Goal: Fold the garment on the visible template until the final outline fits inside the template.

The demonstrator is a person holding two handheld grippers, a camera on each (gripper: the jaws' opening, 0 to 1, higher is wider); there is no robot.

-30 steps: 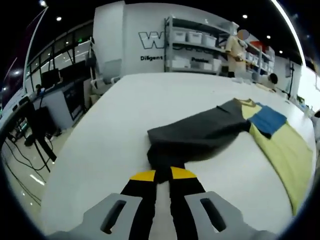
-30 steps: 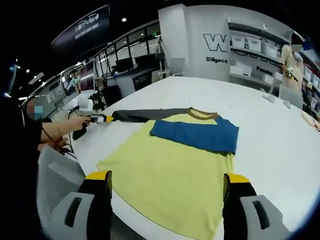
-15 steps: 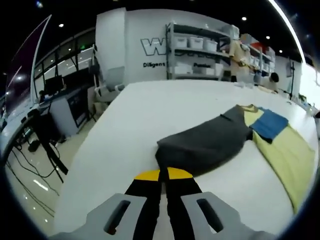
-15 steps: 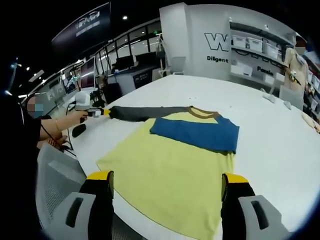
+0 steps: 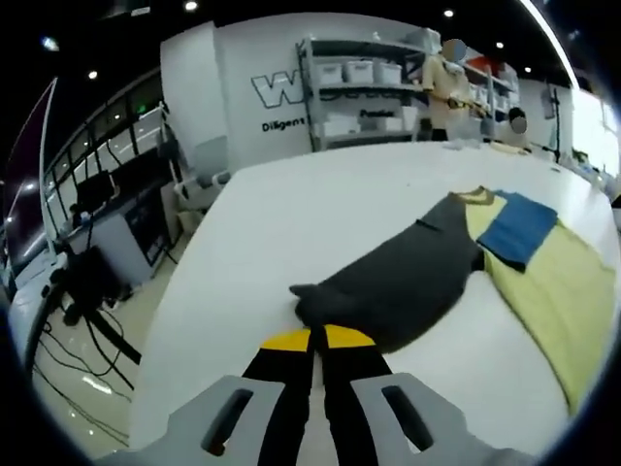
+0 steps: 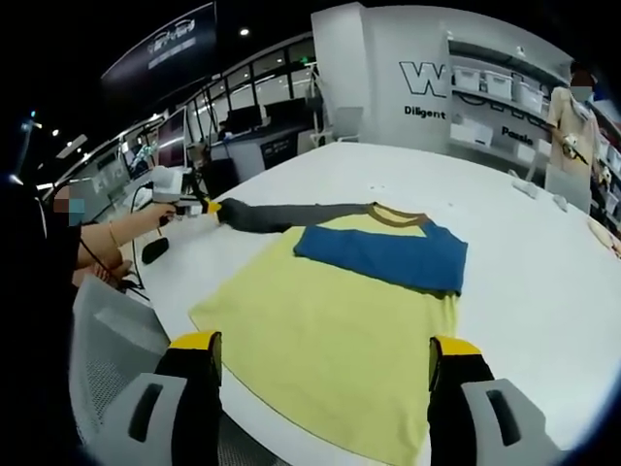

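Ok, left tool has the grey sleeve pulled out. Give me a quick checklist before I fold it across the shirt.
1. Left tool shut on the grey sleeve: ok, the yellow tips are closed at the cuff end.
2. Sleeve drawn out from the shirt body: ok, in the right gripper view the grey sleeve runs out sideways to the left tool.
3. Right tool free: ok, jaws wide apart, nothing between them.
4. Blue sleeve already folded in: ok, it lies across the yellow shirt.
5. Whole garment on the white table: ok, no edge hangs off.
6. Template outline: cannot tell, no marking shows.
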